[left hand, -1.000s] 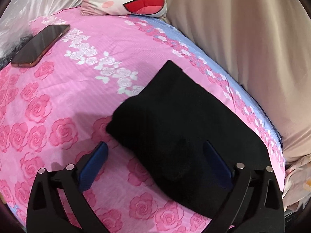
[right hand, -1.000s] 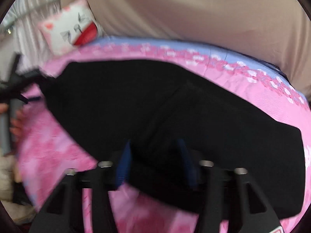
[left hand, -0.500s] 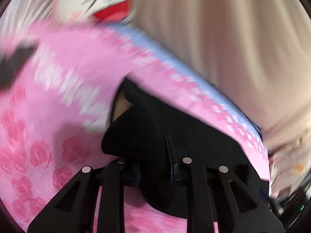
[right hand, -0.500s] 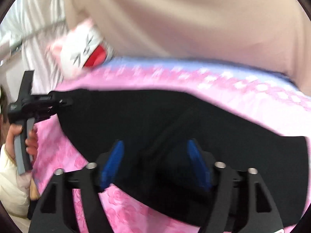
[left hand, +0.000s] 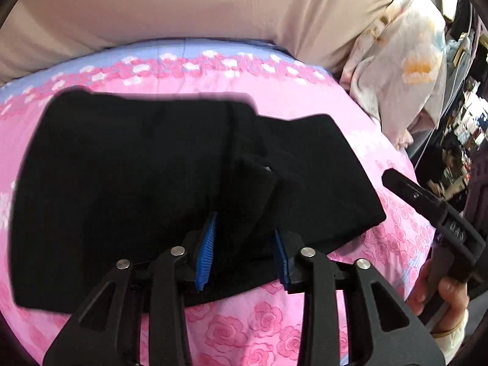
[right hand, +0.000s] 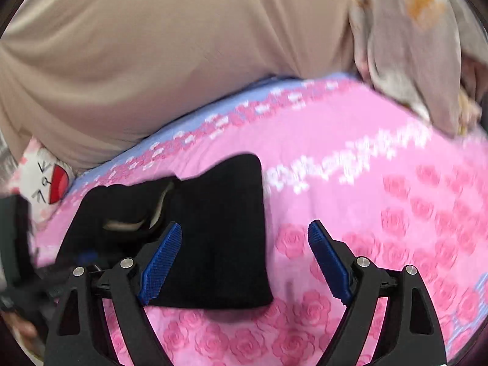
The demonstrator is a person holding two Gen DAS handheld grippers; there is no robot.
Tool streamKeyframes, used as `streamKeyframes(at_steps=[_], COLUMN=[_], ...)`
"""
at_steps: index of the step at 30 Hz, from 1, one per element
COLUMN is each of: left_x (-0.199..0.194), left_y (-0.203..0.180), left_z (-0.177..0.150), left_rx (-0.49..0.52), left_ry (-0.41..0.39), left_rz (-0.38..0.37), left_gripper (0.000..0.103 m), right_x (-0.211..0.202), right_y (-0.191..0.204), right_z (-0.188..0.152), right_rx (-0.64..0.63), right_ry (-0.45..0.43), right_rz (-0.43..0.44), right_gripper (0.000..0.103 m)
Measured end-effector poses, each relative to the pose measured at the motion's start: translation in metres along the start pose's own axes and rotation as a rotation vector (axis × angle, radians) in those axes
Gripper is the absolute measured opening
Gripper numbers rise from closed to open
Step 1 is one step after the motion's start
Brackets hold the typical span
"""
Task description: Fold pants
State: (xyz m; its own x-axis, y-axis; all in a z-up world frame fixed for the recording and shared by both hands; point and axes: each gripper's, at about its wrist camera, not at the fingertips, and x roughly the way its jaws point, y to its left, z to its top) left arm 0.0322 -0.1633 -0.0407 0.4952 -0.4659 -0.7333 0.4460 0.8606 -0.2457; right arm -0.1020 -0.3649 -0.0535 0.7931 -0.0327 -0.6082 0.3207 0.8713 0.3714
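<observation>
Black pants (left hand: 137, 167) lie folded on the pink rose bed sheet (left hand: 274, 320). My left gripper (left hand: 244, 253) sits low at their near edge. Its jaws are opening, a raised fold of the black cloth stands between the blue pads, and the left pad's ribbed face shows bare. In the right wrist view the pants (right hand: 219, 213) end under my right gripper (right hand: 244, 228). Its jaws are opening wide and hold nothing: the left pad hangs over the cloth, the right pad over bare sheet. A hand holds the right gripper (left hand: 427, 207) at the left view's right edge.
A beige draped cloth (left hand: 183, 15) backs the bed. A pale bundle of fabric (left hand: 396, 76) lies at the bed's far right end, with cluttered shelves (left hand: 469, 122) beyond. A cartoon-face pillow (right hand: 45, 189) sits at the far left.
My left gripper shut on the pants' end and carried it across to the right, and its jaws now stand apart. My right gripper let go of the cloth, opened wide and swung right.
</observation>
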Motion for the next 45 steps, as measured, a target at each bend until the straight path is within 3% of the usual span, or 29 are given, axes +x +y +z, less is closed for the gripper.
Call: streamKeyframes(at_steps=[1,2,3,7,11,15,16,17,18,20,23,25,27,29,31,32,34,38,41,43,45], left_x=[-0.012,-0.026,-0.040,-0.089,-0.115,-0.124,-0.129,-0.131,-0.133,-0.136,-0.145,-0.152,-0.146,-0.135,-0.115,-0.107,-0.086,-0.054,-0.025,-0.002,0.002], left_y=[-0.001,0.001,0.004,0.022,0.061,0.106,0.119,0.128,0.140,0.154,0.162,0.161,0.156,0.150,0.143,0.140,0.133,0.124,0.123,0.124,0.123], left_z=[-0.002,-0.002,-0.001,0.002,-0.008,-0.022,-0.026,-0.029,-0.032,-0.033,-0.031,-0.029,-0.028,-0.025,-0.022,-0.021,-0.015,-0.004,0.001,-0.001,0.000], left_rx=[0.013,0.011,-0.002,0.004,-0.039,-0.114,-0.130,-0.146,-0.174,-0.208,-0.229,-0.223,-0.215,-0.210,-0.214,-0.220,-0.233,-0.280,-0.309,-0.364,-0.383], left_ry=[-0.031,-0.057,-0.089,-0.195,-0.217,-0.217,-0.213,-0.208,-0.198,-0.187,-0.209,-0.236,-0.239,-0.222,-0.177,-0.160,-0.116,-0.051,0.014,0.068,0.046], left_rz=[0.005,0.002,0.015,0.059,0.226,0.457,0.488,0.501,0.505,0.490,0.478,0.468,0.453,0.428,0.372,0.346,0.266,0.175,0.117,0.018,-0.008], left_gripper=[0.056,0.088,0.098,0.098,0.098,0.098,0.098,0.098,0.098,0.098,0.098,0.098,0.098,0.098,0.098,0.098,0.098,0.098,0.098,0.098,0.098], right_x=[0.000,0.002,0.004,0.016,0.047,0.082,0.087,0.090,0.093,0.089,0.049,0.016,-0.006,0.000,0.028,0.042,0.045,0.021,0.024,0.035,0.051], right_y=[-0.003,-0.004,-0.003,0.025,0.069,0.100,0.107,0.115,0.127,0.140,0.149,0.134,0.103,0.061,0.027,0.014,-0.005,0.003,-0.002,-0.011,-0.021], right_z=[-0.001,-0.002,-0.002,0.004,0.009,0.001,-0.004,-0.007,-0.010,-0.007,0.018,0.039,0.048,0.043,0.028,0.017,0.004,0.014,0.016,0.012,0.002], right_rx=[0.013,0.028,0.033,0.006,-0.020,-0.043,-0.051,-0.063,-0.090,-0.121,-0.177,-0.183,-0.170,-0.118,-0.072,-0.061,0.017,-0.014,-0.013,0.016,0.080], right_ry=[0.006,0.016,0.024,0.055,0.176,0.301,0.308,0.306,0.322,0.304,0.184,0.100,0.044,0.067,0.152,0.186,0.150,0.055,0.081,0.131,0.196], right_rz=[0.020,0.058,0.089,0.217,0.364,0.368,0.376,0.390,0.383,0.410,0.425,0.412,0.331,0.218,0.115,0.057,0.121,0.053,0.053,0.071,0.129], right_gripper=[0.083,0.083,0.083,0.083,0.083,0.082,0.075,0.041,0.019,0.016,0.016,0.016,0.017,0.019,0.026,0.034,0.041,0.080,0.080,0.080,0.082])
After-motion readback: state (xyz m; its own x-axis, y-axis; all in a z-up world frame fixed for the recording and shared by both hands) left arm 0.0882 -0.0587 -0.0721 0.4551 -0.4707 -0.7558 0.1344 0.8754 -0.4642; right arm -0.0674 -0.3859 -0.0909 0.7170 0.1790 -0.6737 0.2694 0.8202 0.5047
